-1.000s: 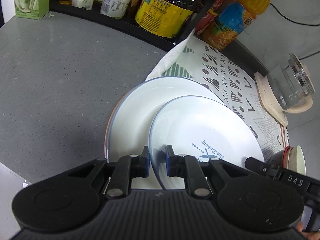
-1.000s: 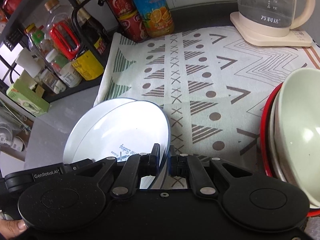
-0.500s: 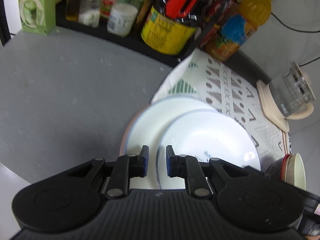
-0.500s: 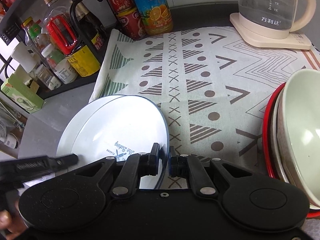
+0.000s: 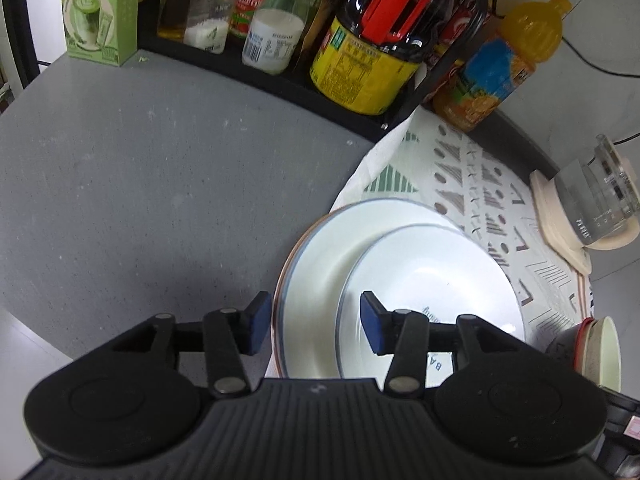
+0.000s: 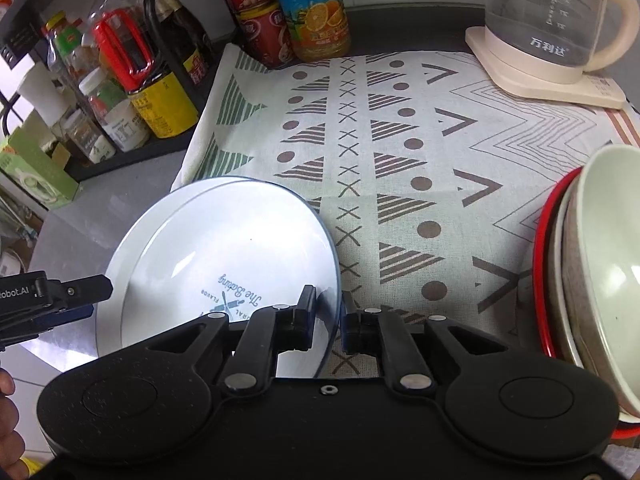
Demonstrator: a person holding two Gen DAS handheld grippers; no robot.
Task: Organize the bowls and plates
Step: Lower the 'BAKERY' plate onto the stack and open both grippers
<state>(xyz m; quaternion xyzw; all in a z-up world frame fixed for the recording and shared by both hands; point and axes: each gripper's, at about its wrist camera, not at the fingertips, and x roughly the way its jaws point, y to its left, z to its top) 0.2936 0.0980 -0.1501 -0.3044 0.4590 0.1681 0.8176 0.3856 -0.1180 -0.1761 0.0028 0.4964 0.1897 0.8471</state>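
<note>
Plates: small plate [image 6: 236, 264] tilted on the big plate [image 5: 320, 264] at the cloth's left edge on the tabletop, rim clamped in right tool [image 6: 328, 320], left tool [image 5: 312, 320] just opened, jaws apart straddling both rims

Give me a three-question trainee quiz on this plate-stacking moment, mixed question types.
1. True or false: the left tongs are clamped on a plate rim.
2. Which tongs straddle the rim of the upper white blue-rimmed plate with printed lettering? A) left B) right C) neither
3. Fill in: the upper plate rests on a larger white ______.

Key:
1. False. Their jaws have just been opening and their blue pads now stand apart, pressing on no rim.
2. B. The right tongs are closed on its rim.
3. Plate. It sits partly on the patterned cloth and partly on the grey counter.
</note>
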